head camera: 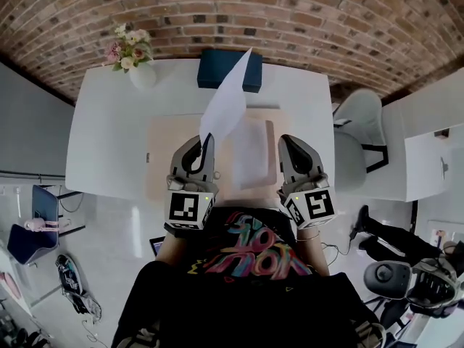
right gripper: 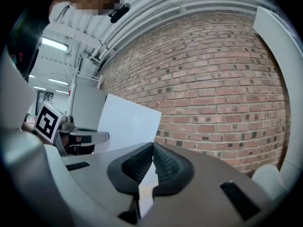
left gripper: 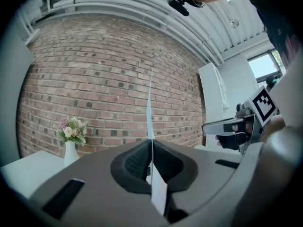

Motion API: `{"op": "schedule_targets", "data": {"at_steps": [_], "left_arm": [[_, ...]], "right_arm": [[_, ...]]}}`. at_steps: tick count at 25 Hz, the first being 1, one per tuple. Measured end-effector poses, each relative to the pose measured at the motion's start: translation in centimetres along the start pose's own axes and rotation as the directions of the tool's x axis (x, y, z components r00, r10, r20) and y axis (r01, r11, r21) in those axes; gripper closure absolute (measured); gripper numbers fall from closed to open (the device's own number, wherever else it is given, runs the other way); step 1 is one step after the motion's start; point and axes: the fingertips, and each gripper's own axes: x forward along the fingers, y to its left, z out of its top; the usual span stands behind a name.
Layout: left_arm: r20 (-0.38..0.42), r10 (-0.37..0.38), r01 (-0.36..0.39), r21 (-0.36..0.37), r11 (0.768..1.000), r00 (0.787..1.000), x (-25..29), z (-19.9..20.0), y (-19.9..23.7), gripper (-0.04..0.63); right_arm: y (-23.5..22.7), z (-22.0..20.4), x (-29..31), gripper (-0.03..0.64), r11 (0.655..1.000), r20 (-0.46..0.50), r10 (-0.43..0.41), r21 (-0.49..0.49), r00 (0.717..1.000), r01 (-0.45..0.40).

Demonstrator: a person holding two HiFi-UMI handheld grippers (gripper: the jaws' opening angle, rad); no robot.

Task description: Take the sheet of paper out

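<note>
A white sheet of paper (head camera: 226,100) stands raised above the table, its lower corner pinched in my left gripper (head camera: 205,136), which is shut on it. In the left gripper view the sheet (left gripper: 150,108) shows edge-on, running up from between the pads of the gripper (left gripper: 151,144). A translucent plastic sleeve (head camera: 254,154) lies on the wooden mat (head camera: 167,158) between the two grippers. My right gripper (head camera: 284,142) is at the sleeve's right edge; its jaws (right gripper: 152,146) are shut with a thin pale strip of the sleeve between them. From there the sheet (right gripper: 128,122) appears to the left.
The white table (head camera: 109,136) also holds a vase of flowers (head camera: 138,60) at the back left and a dark blue box (head camera: 217,67) at the back middle. A white chair (head camera: 359,122) stands to the right. A brick wall runs behind.
</note>
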Motion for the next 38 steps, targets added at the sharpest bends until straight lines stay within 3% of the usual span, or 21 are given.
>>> {"op": "schedule_targets", "data": {"at_steps": [15, 38], "left_arm": [[-0.037, -0.018, 0.020, 0.060, 0.998, 0.999, 0.8, -0.6, -1.1, 0.572], [-0.033, 0.005, -0.004, 0.031, 1.000, 0.999, 0.4, -0.8, -0.6, 0.572]], "right_arm": [[-1.4, -0.7, -0.6, 0.598, 1.000, -0.012, 0.003, -0.005, 1.000, -0.003], [-1.7, -0.7, -1.1, 0.600, 1.000, -0.018, -0.016, -0.020, 1.000, 0.016]]}}
